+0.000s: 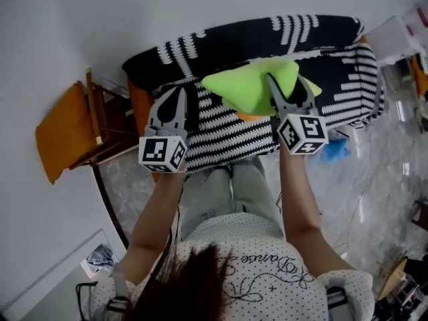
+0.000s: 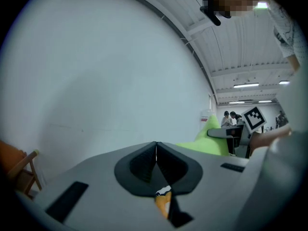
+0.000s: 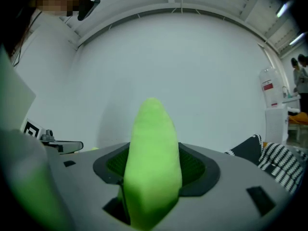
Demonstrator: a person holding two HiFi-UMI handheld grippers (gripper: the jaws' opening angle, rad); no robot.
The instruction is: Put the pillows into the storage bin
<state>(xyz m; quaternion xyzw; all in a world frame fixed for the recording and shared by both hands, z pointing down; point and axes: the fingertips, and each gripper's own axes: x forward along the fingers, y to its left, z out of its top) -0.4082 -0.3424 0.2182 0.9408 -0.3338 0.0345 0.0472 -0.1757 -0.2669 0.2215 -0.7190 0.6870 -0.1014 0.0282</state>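
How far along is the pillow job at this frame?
Nothing looks stowed: no bin is clearly in view. In hand: the right gripper clamps the green pillow above the striped sofa; the left gripper is shut, empty. Left: carrying it to the bin.

Head view steeply down; gripper views level, close (green pillow shared)

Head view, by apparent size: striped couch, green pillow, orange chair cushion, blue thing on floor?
1. black-and-white striped fabric couch
2. lime-green soft pillow and orange fabric chair cushion: look alike, unranked
3. small blue object on the floor
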